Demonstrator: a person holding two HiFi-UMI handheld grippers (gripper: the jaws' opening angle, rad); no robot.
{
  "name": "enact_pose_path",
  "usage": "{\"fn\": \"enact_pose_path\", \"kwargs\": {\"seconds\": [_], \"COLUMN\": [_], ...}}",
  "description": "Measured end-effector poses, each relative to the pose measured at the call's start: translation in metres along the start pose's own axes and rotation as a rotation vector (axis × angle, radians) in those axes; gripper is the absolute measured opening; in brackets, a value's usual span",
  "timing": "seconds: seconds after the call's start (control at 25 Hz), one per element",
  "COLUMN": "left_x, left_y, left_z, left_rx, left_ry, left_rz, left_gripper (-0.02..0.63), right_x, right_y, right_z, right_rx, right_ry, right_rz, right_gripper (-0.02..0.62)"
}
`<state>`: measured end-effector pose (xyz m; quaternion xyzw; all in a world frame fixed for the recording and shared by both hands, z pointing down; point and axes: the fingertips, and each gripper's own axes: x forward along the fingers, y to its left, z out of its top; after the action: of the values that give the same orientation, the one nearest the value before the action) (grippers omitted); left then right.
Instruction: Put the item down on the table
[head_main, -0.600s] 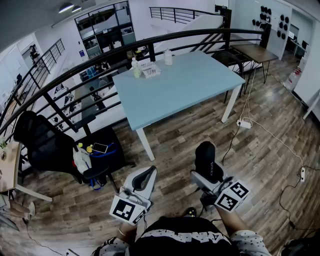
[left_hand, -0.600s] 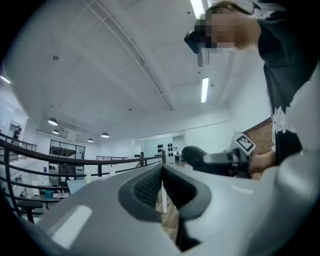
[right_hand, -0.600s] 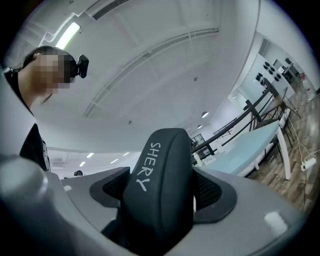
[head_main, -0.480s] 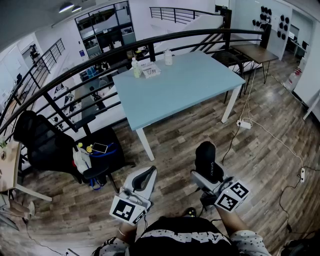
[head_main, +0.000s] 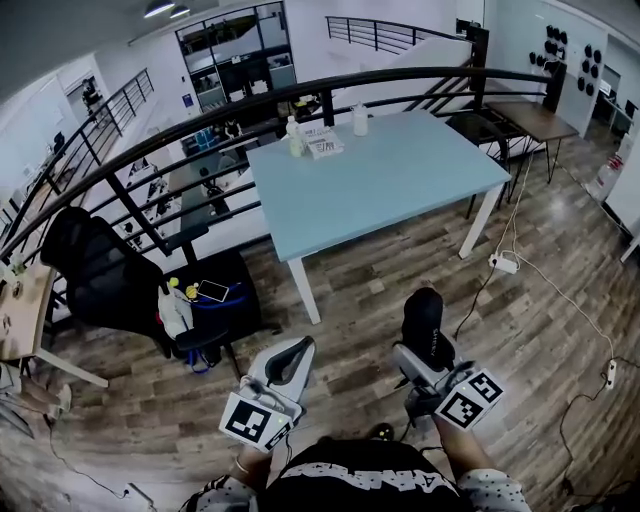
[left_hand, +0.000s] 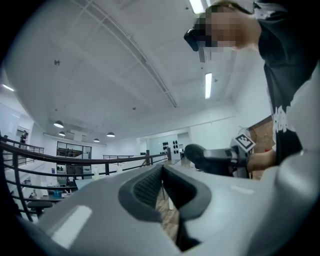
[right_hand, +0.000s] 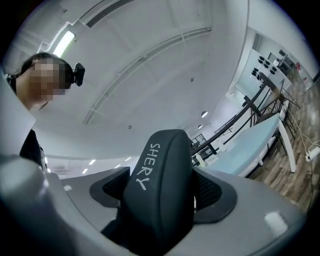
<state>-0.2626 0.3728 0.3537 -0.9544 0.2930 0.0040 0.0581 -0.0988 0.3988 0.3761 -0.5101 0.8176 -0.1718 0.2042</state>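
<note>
My right gripper is shut on a black oblong case that stands upright between its jaws, low over the wooden floor. In the right gripper view the case bears white lettering, and the ribbed pads press on its sides. My left gripper is held beside it at the left, shut with nothing in it; its pads meet at the tips. The light blue table stands ahead, well beyond both grippers, and shows at the right edge as the table in the right gripper view.
At the table's far edge stand a bottle, a white cup and a small pack. A black railing runs behind it. A black office chair and a stool holding a phone are at the left; cables with a power strip lie at the right.
The head view has shifted a little: table and railing sit lower and further right in the picture. Both grippers keep their places, the case still gripped.
</note>
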Motion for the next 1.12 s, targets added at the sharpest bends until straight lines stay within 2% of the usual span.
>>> {"fn": "enact_pose_path", "kwargs": {"seconds": [0.4,1.12], "left_x": [-0.007,0.000], "left_y": [0.009,-0.007], "left_z": [0.000,-0.001], "left_rx": [0.020,0.043], "left_ry": [0.021,0.083], "left_rz": [0.074,0.144], "left_gripper": [0.000,0.000], "right_x": [0.015,0.013], "right_y": [-0.005,-0.026], "right_z": [-0.001,0.002], "right_rx": [0.021,0.104], "right_ry": [0.008,0.014], "right_rz": [0.055,0.115], "right_gripper": [0.388,0.387]}}
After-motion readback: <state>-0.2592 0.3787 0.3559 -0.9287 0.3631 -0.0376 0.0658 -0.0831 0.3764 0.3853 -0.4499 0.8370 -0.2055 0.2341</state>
